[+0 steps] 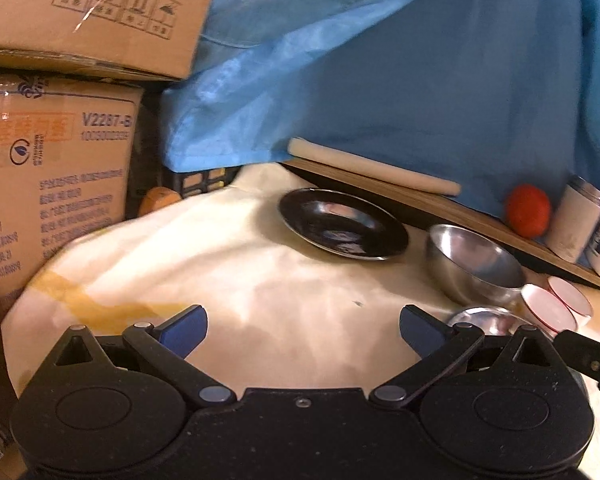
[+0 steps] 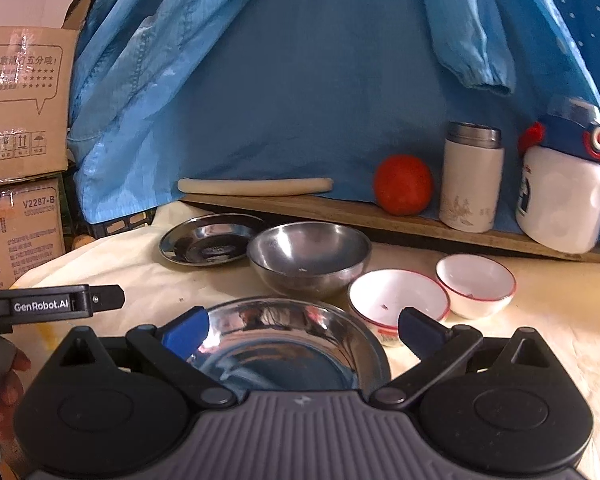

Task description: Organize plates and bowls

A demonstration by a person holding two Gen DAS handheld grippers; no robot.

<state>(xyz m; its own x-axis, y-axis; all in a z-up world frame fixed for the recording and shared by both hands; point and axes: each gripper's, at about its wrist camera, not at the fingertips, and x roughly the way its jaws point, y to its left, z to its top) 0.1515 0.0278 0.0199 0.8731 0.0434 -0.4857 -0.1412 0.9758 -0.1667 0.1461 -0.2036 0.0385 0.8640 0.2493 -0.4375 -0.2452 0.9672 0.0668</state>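
On the cream cloth [image 2: 148,280] lie a small steel plate [image 2: 210,242], a steel bowl [image 2: 308,258], two white bowls with red rims [image 2: 396,296] [image 2: 476,282] and a larger steel plate [image 2: 284,344] nearest me. My right gripper [image 2: 304,330] is open, its blue pads wide apart above that large plate without touching it. My left gripper [image 1: 304,330] is open over bare cloth, with nothing between its pads. The left wrist view shows the small plate [image 1: 342,224] ahead, the steel bowl [image 1: 474,264] to its right, and the white bowls [image 1: 552,304] at the right edge.
A wooden board [image 2: 380,216] at the back carries a rolling pin [image 2: 256,186], an orange fruit [image 2: 403,190], a white flask [image 2: 470,178] and a white bottle with a blue cap [image 2: 562,184]. Blue fabric [image 2: 300,80] hangs behind. Cardboard boxes [image 1: 52,184] stand at the left.
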